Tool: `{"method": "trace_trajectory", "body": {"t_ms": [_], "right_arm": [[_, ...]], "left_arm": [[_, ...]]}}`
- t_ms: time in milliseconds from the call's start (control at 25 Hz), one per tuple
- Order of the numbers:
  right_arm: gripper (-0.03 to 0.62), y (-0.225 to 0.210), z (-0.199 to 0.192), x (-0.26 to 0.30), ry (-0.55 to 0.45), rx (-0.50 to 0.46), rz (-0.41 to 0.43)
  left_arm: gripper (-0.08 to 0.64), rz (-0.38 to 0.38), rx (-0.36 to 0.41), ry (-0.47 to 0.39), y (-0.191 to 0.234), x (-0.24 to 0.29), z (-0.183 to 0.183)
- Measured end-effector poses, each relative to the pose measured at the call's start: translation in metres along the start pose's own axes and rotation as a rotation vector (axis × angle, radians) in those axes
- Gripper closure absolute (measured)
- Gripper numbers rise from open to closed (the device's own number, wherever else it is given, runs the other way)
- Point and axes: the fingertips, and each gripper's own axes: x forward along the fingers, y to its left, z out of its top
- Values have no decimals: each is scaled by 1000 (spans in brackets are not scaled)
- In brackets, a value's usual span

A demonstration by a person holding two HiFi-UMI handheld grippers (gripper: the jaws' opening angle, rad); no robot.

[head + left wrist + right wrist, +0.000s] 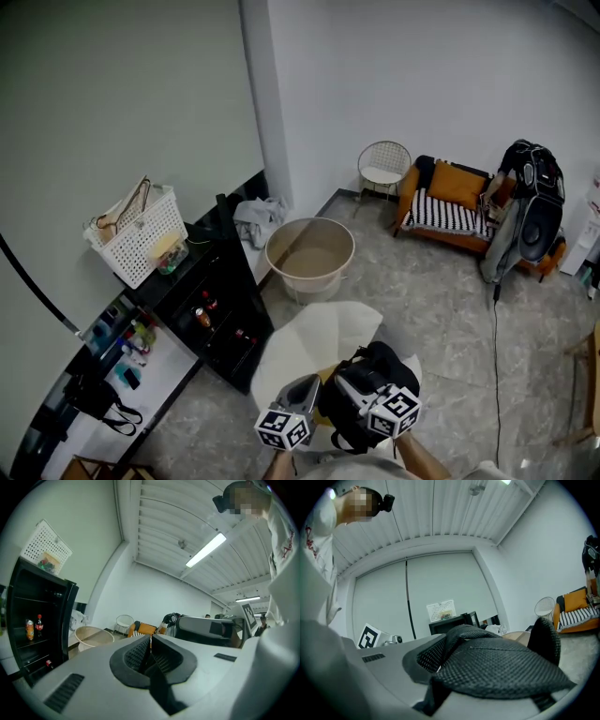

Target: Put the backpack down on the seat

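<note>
Both grippers show at the bottom centre of the head view, holding up a black backpack (377, 380) between them. My left gripper (309, 392) is shut, and a thin black strap (165, 691) runs down out of its pads. My right gripper (356, 392) is shut on the backpack's padded mesh strap (497, 665), which drapes over its jaws. Directly beneath the backpack lies a white rounded seat (314, 342). The backpack's lower part is hidden behind the grippers.
A beige round tub (309, 255) stands just beyond the white seat. To the left, a black cabinet (217, 309) carries a white basket (141, 234). Against the far wall are a white wire chair (383, 169), an orange sofa (450, 211) and dark bags (530, 211).
</note>
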Motion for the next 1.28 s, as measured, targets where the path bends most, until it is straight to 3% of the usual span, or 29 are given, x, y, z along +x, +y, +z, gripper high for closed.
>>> {"method": "trace_trajectory", "body": {"t_ms": [400,680,1280], "right_arm": [[551,-16,-37,20,58,69,-48],[551,-16,-74,17,97,127,-35],[551,-14,-91,-3,112,140,-9]], "left_arm": [[525,-11,-40,81,32,0,-26],[525,-18,-78,155,38,10,-61],[525,-31,-78,165,25,28,-71]]}}
